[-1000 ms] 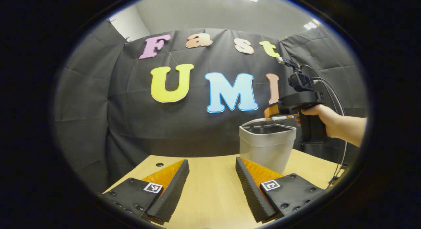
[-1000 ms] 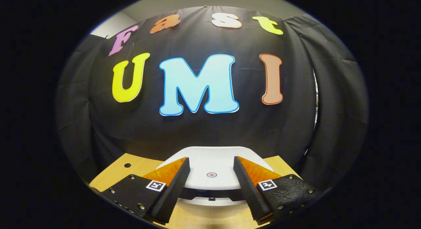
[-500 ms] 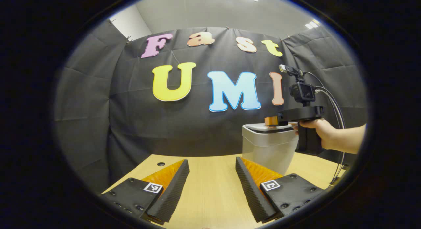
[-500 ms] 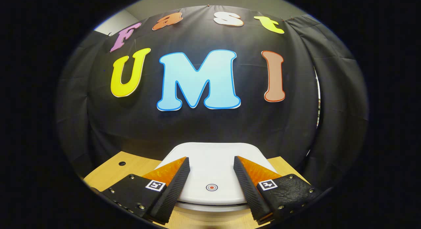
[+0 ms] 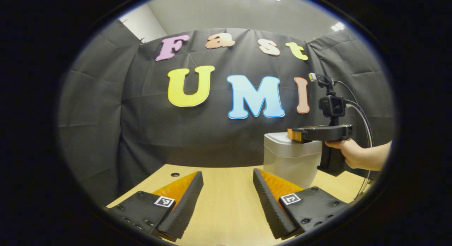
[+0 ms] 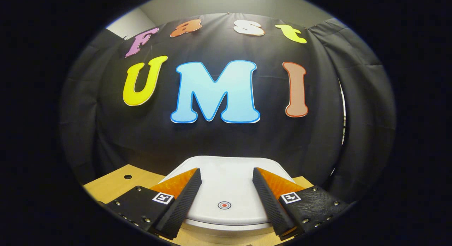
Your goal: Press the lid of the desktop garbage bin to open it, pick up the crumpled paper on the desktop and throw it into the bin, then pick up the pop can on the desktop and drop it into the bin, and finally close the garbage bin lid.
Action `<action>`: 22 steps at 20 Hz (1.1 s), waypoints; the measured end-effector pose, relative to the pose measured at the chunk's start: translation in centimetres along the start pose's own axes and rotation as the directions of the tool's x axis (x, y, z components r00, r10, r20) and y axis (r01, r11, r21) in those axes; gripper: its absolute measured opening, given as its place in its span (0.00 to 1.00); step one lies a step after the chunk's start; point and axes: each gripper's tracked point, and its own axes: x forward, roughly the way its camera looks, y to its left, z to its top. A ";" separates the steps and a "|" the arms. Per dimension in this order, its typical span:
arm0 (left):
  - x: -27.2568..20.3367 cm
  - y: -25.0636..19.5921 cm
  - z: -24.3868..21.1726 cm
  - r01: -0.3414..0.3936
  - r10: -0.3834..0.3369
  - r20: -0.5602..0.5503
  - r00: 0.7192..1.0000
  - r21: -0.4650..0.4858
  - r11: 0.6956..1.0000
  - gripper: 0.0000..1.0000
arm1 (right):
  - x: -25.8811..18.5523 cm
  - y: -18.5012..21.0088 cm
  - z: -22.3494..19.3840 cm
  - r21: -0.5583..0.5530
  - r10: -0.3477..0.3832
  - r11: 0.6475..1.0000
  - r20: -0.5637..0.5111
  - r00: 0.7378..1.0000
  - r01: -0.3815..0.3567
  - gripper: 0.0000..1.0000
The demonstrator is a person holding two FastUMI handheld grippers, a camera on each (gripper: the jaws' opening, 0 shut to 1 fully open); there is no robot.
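Right gripper (image 6: 226, 200): fingers spread apart, nothing between them — poised just over the bin lid, straddling the small red ring mark (image 6: 224, 205) near the lid's front edge. In the left gripper view the same tool (image 5: 300, 135) is held level at lid height by a hand (image 5: 348, 152) on its grip. Whether the fingertips touch the lid cannot be told.

Left gripper (image 5: 227, 203): fingers likewise apart and empty, held low over the bare desktop (image 5: 226, 189), well apart from the bin — judged to be idle, kept out of the other tool's way.

Bin lid (image 6: 227, 184): white, lying flat on the body; appears closed.

Garbage bin (image 5: 291, 161): grey body, upright toward the back right of the desktop, close to the booth wall (image 5: 159, 133).

Paper and can: no location can be given from these views.

Desktop hole (image 5: 174, 174): small dark opening near the back left, unrelated to the work.

Step in hand: judged the final one — the lid press that closes the bin. The open, level pose over the ring mark suits pushing down with the fingers, not grasping.

Risk: an off-centre push may fail to latch the lid.
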 end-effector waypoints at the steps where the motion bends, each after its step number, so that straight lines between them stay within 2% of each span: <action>1: 0.1 -0.1 -0.1 0.000 0.000 -0.001 1.000 0.000 1.000 0.93 | 0.0 0.0 0.0 -0.006 -0.001 1.000 0.010 1.000 0.001 0.95; 6: 0.3 -0.5 0.0 0.002 -0.002 0.001 1.000 0.005 1.000 0.93 | -0.1 0.0 -0.4 -0.024 -0.010 1.000 0.007 1.000 0.011 0.95; 14: 0.6 -0.2 0.3 -0.004 0.004 0.004 1.000 0.001 1.000 0.96 | 0.1 -0.2 -1.0 0.018 -0.024 1.000 -0.003 1.000 0.024 0.97; 15: 0.5 -0.3 0.4 -0.003 0.003 0.007 1.000 0.001 1.000 0.93 | 0.0 -0.2 -1.0 0.017 -0.026 1.000 -0.003 1.000 0.026 0.97; 22: -1.5 -0.9 1.8 -0.005 0.005 0.028 1.000 0.008 1.000 0.96 | -0.2 -0.3 -0.5 0.038 -0.050 0.998 0.015 0.999 0.049 0.97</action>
